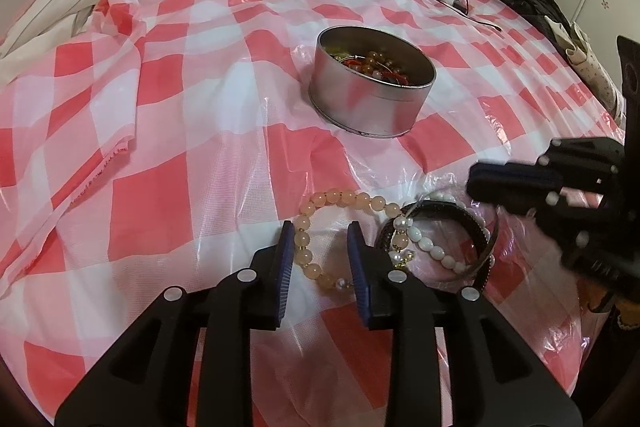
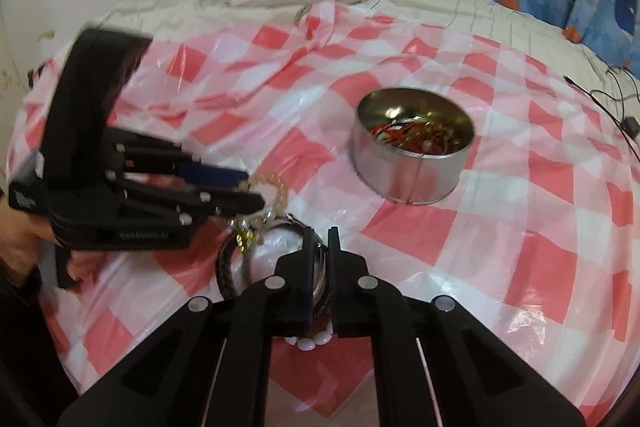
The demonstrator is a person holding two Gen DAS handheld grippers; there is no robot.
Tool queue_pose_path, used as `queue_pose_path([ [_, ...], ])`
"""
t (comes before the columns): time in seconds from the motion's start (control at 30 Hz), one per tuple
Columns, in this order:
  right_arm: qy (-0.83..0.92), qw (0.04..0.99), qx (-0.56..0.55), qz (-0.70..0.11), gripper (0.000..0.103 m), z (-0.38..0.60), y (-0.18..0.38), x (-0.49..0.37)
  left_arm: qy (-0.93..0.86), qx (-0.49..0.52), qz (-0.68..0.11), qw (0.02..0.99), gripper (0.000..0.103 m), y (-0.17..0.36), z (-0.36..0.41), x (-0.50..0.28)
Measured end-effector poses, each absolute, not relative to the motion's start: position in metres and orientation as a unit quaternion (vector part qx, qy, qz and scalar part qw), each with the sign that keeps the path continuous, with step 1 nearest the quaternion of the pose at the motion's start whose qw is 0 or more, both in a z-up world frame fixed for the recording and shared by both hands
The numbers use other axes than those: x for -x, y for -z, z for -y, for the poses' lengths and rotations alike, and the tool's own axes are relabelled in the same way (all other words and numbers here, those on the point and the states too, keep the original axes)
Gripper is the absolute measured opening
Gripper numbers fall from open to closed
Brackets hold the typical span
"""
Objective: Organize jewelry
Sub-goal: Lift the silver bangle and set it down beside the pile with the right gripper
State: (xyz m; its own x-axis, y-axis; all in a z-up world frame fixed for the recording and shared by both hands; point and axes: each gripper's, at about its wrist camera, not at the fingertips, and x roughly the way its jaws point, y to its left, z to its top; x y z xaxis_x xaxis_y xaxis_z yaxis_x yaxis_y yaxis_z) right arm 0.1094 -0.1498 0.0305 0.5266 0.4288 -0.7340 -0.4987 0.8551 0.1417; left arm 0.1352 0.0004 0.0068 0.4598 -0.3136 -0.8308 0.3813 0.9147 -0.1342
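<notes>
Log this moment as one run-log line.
left gripper: open, straddling peach bead bracelet | right gripper: closing on black bangle | round tin: holds jewelry | bracelet pile: unsorted

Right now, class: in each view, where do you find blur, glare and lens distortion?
Left wrist view: right tongs smeared by motion; checked plastic sheet glossy. Right wrist view: left tongs blurred; tin glints inside. Both views bulge, with dark corners.
</notes>
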Motion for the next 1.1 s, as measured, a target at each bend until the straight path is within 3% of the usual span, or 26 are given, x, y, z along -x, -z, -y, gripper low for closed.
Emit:
queue_pose_path([
  [0.43, -0.155, 0.886, -0.004, -0.437, 0.007, 0.205, -0.027, -0.133, 0.204, -0.038, -0.478, 0.853, 0.029, -0.006, 0.001, -0.134],
  [0.5, -0.157, 0.884, -0.008, -0.439, 0.012, 0.207, -0.026, -0.134, 0.203, -0.038, -0.478, 0.853, 0.029, -0.007, 0.001, -0.134],
  [0.57, -0.171, 0.886, -0.015, -0.432, 0.043, 0.205, -0.028, -0.132, 0.202, -0.040, -0.478, 0.854, 0.030, -0.006, 0.002, -0.133],
  [0.93, -0.172, 0.871, 0.069, -0.455, 0.043, 0.168, -0.005, -0.129, 0.201, -0.047, -0.477, 0.855, 0.034, -0.005, 0.003, -0.133],
  [1.0, -0.168, 0.868, 0.089, -0.458, 0.041, 0.162, -0.001, -0.129, 0.200, -0.052, -0.476, 0.855, 0.034, -0.004, 0.003, -0.134],
  [1.03, -0.171, 0.867, 0.091, -0.459, 0.032, 0.161, 0.000, -0.129, 0.199, -0.054, -0.475, 0.855, 0.034, -0.005, 0.004, -0.134],
  [1.07, -0.173, 0.866, 0.089, -0.461, 0.012, 0.161, 0.000, -0.128, 0.198, -0.059, -0.474, 0.856, 0.034, -0.004, 0.004, -0.133],
  [1.1, -0.172, 0.866, 0.084, -0.462, 0.007, 0.164, 0.000, -0.128, 0.198, -0.062, -0.472, 0.857, 0.034, -0.005, 0.005, -0.133],
])
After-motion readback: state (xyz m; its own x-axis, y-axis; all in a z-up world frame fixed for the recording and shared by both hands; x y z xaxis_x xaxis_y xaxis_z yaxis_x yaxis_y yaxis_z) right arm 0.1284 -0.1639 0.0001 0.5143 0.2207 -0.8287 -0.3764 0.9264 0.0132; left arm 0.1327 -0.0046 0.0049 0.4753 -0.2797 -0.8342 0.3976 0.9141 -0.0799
